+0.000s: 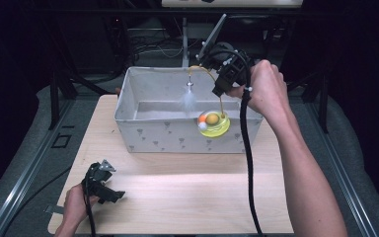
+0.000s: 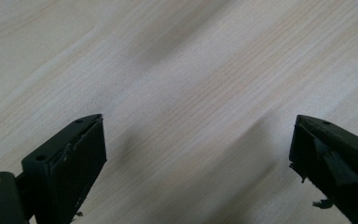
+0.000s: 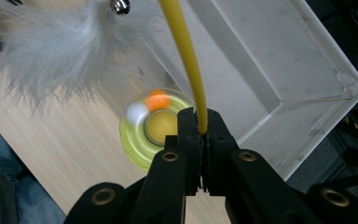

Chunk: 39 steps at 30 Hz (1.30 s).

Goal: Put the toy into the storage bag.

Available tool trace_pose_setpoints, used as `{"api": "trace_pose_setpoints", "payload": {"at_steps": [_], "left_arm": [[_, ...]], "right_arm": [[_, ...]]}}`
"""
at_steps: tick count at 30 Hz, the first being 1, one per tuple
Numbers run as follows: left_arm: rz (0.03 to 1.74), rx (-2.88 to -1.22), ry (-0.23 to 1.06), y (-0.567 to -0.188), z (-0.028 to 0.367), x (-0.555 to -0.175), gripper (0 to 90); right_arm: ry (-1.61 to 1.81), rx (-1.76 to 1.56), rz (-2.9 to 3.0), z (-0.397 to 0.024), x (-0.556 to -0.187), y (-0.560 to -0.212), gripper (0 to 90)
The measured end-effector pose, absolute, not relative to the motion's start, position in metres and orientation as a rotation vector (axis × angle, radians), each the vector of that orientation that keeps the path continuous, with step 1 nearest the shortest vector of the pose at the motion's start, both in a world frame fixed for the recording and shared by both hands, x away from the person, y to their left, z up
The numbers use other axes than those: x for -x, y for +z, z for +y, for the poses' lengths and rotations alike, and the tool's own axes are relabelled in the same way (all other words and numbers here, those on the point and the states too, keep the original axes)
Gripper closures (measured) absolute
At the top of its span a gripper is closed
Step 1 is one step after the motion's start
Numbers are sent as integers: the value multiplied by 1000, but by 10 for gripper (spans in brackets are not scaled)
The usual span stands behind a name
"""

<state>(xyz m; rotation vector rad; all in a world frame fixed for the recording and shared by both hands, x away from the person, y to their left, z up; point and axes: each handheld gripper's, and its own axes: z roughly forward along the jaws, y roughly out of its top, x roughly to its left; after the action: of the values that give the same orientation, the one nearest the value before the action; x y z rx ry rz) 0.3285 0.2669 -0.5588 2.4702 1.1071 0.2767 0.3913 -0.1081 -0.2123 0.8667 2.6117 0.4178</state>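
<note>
Yellow curved wire wand of the round green cat toy (image 1: 213,124), pinched in the closed right gripper (image 3: 199,122) over the white fabric bin's (image 1: 143,129) front rim, risks slipping or snagging; left gripper (image 2: 198,154) rests open on the table.

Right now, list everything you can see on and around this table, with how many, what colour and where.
cat toy: one, yellow-green round base with a yellow centre and orange and white balls, hanging over the bin's front wall
yellow wire: one, arching up from the toy base, clamped in the right gripper
feather tuft: one, white, dangling with a small bell over the bin
fabric bin: one, light grey with small printed marks, far half of the table
table: one, pale wood
left gripper: black, jaws apart, near left corner of the table
right gripper: black, shut on the wire, raised over the bin
</note>
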Motion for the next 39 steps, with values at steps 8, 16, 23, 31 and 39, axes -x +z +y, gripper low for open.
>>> {"api": "trace_pose_setpoints", "payload": {"at_steps": [8,16,23,31,39], "left_arm": [[1104,-2474,272,-559,267,-329,39],[1103,-2475,273,-559,266,-328,39],[1102,-2475,270,-559,266,-328,39],[1084,-2470,276,-558,265,-327,39],[1062,-2481,275,-558,263,-327,40]], "right_arm": [[420,-876,2593,-106,-400,-203,883],[457,-910,2566,-110,-408,-193,883],[460,-925,2555,-112,-421,-192,883],[491,-996,2530,-124,-439,-194,884],[488,-1037,2469,-134,-452,-194,884]]}}
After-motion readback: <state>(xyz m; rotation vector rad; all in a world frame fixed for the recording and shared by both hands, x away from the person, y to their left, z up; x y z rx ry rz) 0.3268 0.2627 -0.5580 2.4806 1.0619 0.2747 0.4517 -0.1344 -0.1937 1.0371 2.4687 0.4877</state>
